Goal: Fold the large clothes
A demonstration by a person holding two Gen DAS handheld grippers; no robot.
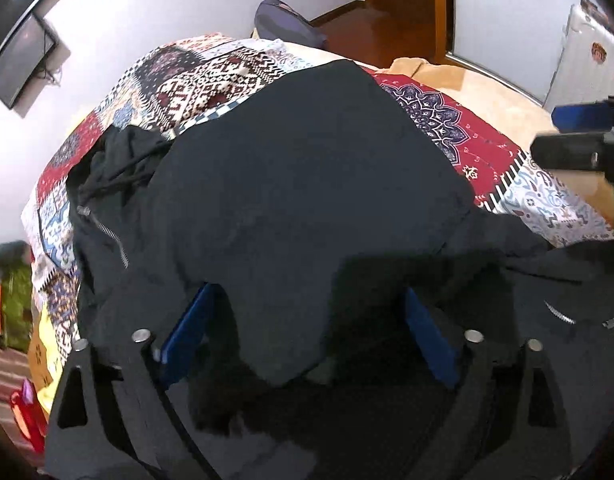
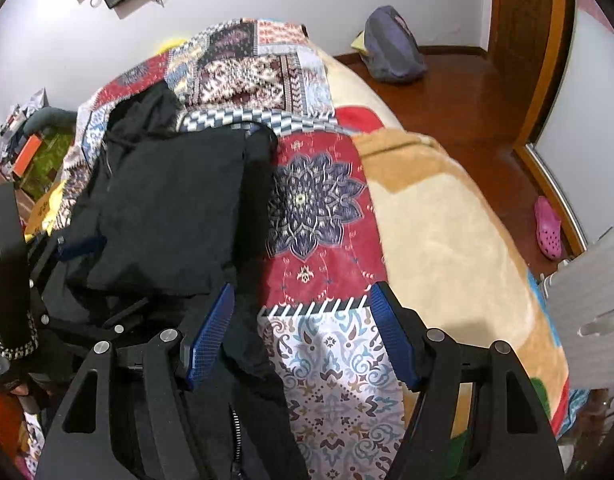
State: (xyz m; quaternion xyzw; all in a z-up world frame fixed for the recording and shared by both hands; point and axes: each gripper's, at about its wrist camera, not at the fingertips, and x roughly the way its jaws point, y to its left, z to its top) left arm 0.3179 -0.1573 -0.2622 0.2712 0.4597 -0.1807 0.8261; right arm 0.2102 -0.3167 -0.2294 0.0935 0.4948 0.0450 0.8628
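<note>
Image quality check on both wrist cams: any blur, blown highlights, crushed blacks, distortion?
Left wrist view: the black zip-up garment is crushed to near-featureless dark, the white wall blows out, and the left gripper looks slightly smeared. Right wrist view: sharper, glare on the glossy wooden floor, the right gripper shadows the patterned patchwork bedspread. Both views show strong fisheye curvature and dark corners.

Bed (image 2: 447,240): patchwork quilt (image 2: 319,216) spread over beige blanket (image 2: 459,216); black hooded jacket (image 1: 299,184) lying on quilt, left of its red medallion patch (image 2: 315,200).
</note>
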